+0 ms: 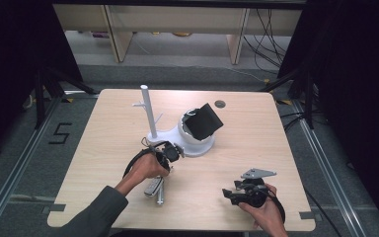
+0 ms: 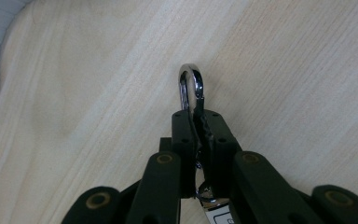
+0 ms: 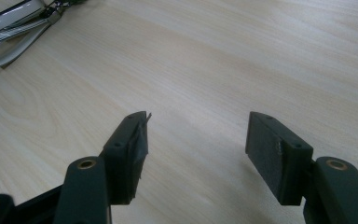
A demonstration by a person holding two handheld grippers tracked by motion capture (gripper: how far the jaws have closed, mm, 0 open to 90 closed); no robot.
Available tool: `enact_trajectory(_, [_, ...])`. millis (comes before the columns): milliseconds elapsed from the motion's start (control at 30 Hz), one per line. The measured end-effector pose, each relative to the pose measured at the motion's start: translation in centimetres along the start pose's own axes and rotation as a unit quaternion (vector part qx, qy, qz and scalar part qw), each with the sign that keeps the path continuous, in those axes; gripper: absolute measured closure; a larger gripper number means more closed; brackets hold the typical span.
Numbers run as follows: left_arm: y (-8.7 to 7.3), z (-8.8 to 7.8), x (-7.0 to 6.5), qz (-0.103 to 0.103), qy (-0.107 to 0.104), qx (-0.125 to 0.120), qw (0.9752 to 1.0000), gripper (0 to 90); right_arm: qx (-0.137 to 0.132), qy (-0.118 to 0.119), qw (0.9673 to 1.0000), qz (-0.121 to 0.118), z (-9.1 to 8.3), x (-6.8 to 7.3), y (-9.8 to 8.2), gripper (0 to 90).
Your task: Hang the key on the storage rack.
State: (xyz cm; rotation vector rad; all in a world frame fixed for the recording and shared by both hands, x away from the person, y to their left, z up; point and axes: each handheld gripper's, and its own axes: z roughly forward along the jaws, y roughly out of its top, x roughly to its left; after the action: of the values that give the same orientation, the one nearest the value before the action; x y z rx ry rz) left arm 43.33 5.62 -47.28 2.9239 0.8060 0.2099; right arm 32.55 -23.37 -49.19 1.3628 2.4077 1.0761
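I am holding the left gripper low over the wooden table, just in front of the white stand, and its jaws are clenching a shiny metal clasp; the clasp's rounded loop is poking out past the fingertips, close over the wood. The rest of that silvery keyring piece is lying on the table just beside my left hand, nearer the front edge. I am keeping the right gripper well apart near the front right of the table, its jaws standing released with bare wood between them. A black pouch is sitting in the stand's bowl.
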Motion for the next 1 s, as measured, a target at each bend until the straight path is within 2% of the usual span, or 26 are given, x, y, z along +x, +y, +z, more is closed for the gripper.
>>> enact_trajectory(33, [0.0, 0.0, 0.1, -0.002, -0.001, 0.002, 1.0, 83.7, -0.006, -0.001, 0.9999, -0.014, 0.1, -0.2, 0.0, 39.8])
enact_trajectory(100, [0.0, 0.2, 0.2, -0.003, 0.001, 0.001, 1.0, 83.5, 0.002, 0.002, 1.0, 0.002, 0.0, 0.0, 0.0, 39.8])
enact_trajectory(167, [-0.1, 0.2, 0.2, -0.002, 0.0, -0.001, 1.0, 83.4, -0.002, 0.001, 1.0, -0.008, 0.1, -0.1, 0.0, 39.9])
enact_trajectory(267, [-0.1, 0.2, 0.2, -0.002, 0.001, -0.001, 1.0, 83.4, 0.003, 0.003, 1.0, 0.002, 0.0, 0.0, 0.0, 39.9])
enact_trajectory(333, [0.0, 0.2, 0.0, 0.005, 0.009, 0.001, 0.9999, 83.7, -0.006, 0.0, 0.9999, -0.014, 0.1, -0.2, 0.0, 40.0])
enact_trajectory(367, [-0.1, 0.2, -0.1, 0.009, 0.013, 0.0, 0.9999, 83.8, -0.006, 0.0, 0.9999, -0.014, 0.1, -0.2, 0.0, 40.0])
enact_trajectory(400, [0.0, 0.2, -0.1, 0.01, 0.014, 0.0, 0.9999, 84.0, 0.001, 0.004, 1.0, -0.002, 0.1, 0.0, 0.0, 40.0])
enact_trajectory(500, [-0.1, 0.2, -0.2, 0.015, 0.015, 0.0, 0.9998, 84.3, 0.0, 0.003, 1.0, -0.002, 0.0, 0.0, 0.0, 40.1])
enact_trajectory(533, [-0.1, 0.2, -0.1, 0.016, 0.013, -0.002, 0.9998, 84.5, -0.003, 0.003, 1.0, -0.007, 0.1, 0.0, 0.0, 40.2])
enact_trajectory(600, [-0.2, 0.1, -0.1, 0.017, 0.009, -0.005, 0.9998, 84.7, 0.001, 0.004, 1.0, -0.001, 0.0, 0.0, 0.0, 40.2])
enact_trajectory(633, [-0.2, 0.0, -0.1, 0.014, 0.002, -0.006, 0.9999, 84.7, -0.002, 0.002, 1.0, -0.008, 0.1, -0.1, -0.1, 40.3])
enact_trajectory(700, [-0.4, -0.2, 0.0, 0.017, 0.0, -0.01, 0.9998, 84.8, -0.003, 0.002, 1.0, 0.0, 0.0, 0.0, 0.0, 40.3])
enact_trajectory(800, [-0.6, -0.5, 0.2, 0.015, -0.006, -0.014, 0.9998, 84.7, -0.002, 0.004, 1.0, 0.002, 0.0, -0.1, 0.0, 40.3])
enact_trajectory(833, [-0.7, -0.6, 0.3, 0.011, -0.007, -0.021, 0.9997, 84.8, 0.0, 0.002, 1.0, -0.005, 0.0, -0.2, 0.0, 40.4])
enact_trajectory(1000, [-1.3, -1.5, 0.7, 0.004, -0.017, -0.031, 0.9994, 84.8, -0.007, 0.002, 1.0, 0.004, 0.1, -0.1, -0.1, 40.4])
